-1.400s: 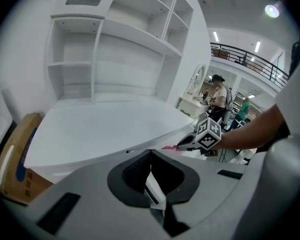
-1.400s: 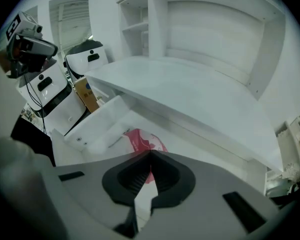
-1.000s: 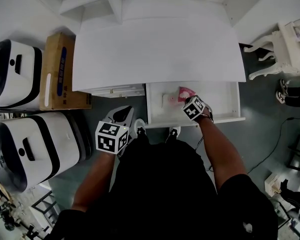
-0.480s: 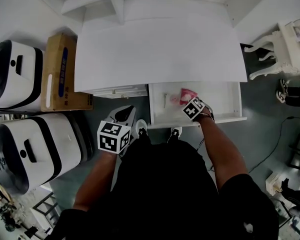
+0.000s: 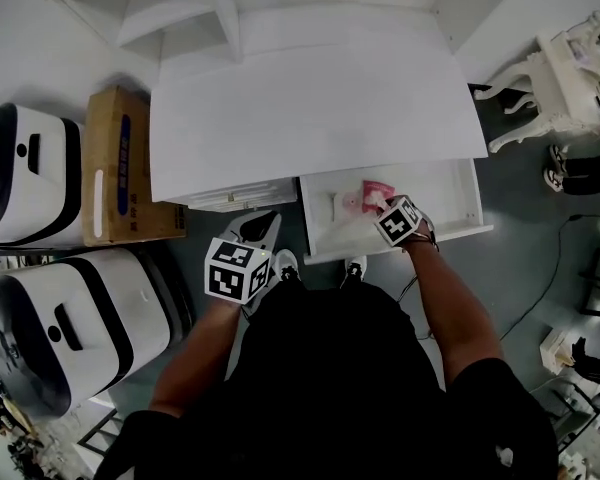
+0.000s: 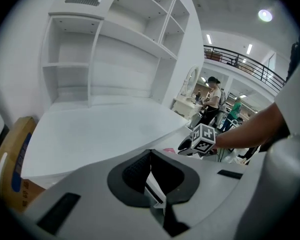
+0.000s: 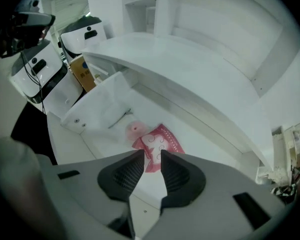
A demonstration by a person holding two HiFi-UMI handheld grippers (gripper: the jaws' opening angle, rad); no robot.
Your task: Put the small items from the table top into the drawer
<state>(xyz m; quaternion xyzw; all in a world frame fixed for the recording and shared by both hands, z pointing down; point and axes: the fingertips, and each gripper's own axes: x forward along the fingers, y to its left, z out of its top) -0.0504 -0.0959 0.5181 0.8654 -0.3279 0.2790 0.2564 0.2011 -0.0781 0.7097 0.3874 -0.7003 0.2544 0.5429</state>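
The white drawer (image 5: 400, 242) stands pulled out under the right half of the bare white table top (image 5: 310, 98). Inside lie a red packet (image 5: 377, 189), a pink round item (image 5: 352, 201) and a thin metal pin (image 7: 121, 118). My right gripper (image 5: 385, 206) hovers over the drawer's front part, jaws a narrow gap apart and empty. The red packet (image 7: 162, 141) and the pink item (image 7: 135, 129) lie just beyond its tips (image 7: 151, 156). My left gripper (image 5: 268, 221) hangs in front of the table's left half, jaws together, holding nothing (image 6: 150, 154).
A cardboard box (image 5: 115, 163) and two white-and-black appliances (image 5: 25, 158) (image 5: 70, 308) stand left of the table. White shelves (image 5: 230, 8) rise at the back. Ornate white furniture (image 5: 570, 68) is at the right. A closed drawer front (image 5: 242, 195) sits beside the open one. People (image 6: 212, 96) stand far off.
The view has shifted slightly. Both grippers keep about the same places; the right one stays over the drawer by the red packet.
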